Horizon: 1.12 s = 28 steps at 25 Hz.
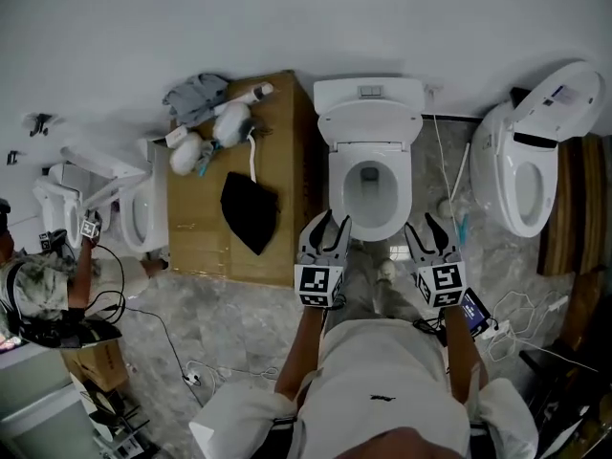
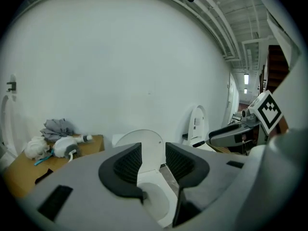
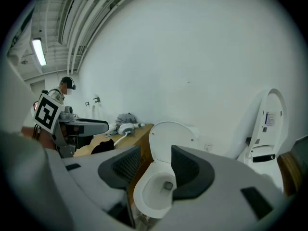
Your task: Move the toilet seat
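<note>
Both empty: left tongs (image 1: 332,221) closed, right tongs (image 1: 424,225) ajar, facing toilet seat (image 1: 338,185) (lid (image 1: 369,122) up).

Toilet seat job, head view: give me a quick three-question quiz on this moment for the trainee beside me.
1. True or false: the lid of the toilet lies shut flat.
2. What lies on the cardboard box beside the toilet? A) a black cloth B) a red bucket C) a laptop
3. Short answer: is the left gripper or the right gripper touching the toilet?

Key:
1. False. The lid stands raised against the tank.
2. A.
3. No. Both hover short of it, with nothing between their jaws.
</note>
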{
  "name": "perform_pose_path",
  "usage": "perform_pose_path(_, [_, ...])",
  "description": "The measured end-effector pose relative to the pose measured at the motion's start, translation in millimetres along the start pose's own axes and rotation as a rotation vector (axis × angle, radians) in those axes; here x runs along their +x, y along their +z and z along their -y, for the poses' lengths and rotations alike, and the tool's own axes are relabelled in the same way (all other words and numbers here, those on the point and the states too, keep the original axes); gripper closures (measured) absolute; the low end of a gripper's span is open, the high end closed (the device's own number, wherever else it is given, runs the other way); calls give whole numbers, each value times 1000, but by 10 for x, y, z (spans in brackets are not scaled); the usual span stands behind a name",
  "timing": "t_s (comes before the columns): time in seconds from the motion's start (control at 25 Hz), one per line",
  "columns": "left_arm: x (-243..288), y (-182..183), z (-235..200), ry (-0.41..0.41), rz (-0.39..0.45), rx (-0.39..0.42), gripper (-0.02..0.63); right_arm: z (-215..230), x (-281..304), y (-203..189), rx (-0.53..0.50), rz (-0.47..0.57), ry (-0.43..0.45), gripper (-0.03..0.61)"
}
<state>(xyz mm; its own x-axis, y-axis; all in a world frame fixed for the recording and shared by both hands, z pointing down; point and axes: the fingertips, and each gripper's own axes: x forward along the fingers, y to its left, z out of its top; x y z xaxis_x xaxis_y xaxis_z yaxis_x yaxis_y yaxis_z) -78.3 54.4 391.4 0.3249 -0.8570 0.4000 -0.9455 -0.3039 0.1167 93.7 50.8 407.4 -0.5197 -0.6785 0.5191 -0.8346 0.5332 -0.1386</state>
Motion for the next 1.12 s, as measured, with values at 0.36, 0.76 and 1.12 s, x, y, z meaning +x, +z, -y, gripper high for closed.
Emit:
perform_pose_path(0.36, [435, -672, -279, -50, -114, -12, 440, 212, 612, -543, 56, -110, -61, 362])
perform_pose_path(0.76, [748, -1463, -495, -43, -214, -46, 440, 391, 1106, -1191, 81, -208, -96, 362])
perform_pose_path(1.12, [1023, -2019, -547, -55, -275, -72, 439, 455, 1324, -1720, 104, -260, -111, 362])
